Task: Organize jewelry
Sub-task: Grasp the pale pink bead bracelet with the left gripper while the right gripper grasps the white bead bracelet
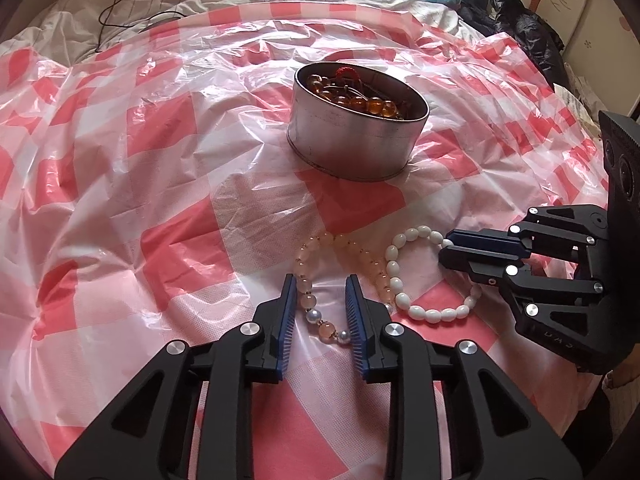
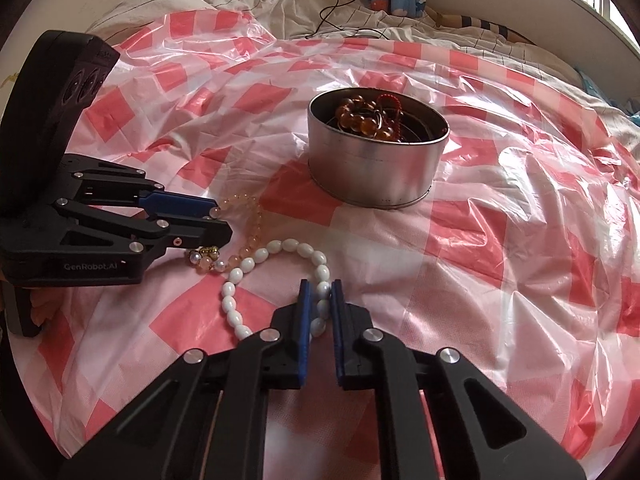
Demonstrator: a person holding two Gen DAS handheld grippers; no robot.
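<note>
Two bracelets lie short of the round metal tin point(image 1: 352, 148), so your right gripper point(image 2: 319, 300) pinches the white oval-bead bracelet point(image 2: 276, 248) to lift it in, while your left gripper point(image 1: 322, 308) stands open astride the peach round-bead bracelet point(image 1: 308, 300), not pressing it.

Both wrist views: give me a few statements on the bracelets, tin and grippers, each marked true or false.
1. The right gripper is shut on the white bracelet. True.
2. The tin is empty. False: it holds amber beads.
3. The peach bracelet lies on the checked plastic sheet. True.
4. The left gripper is clamped on the white bracelet. False: it is open over the peach one.
</note>
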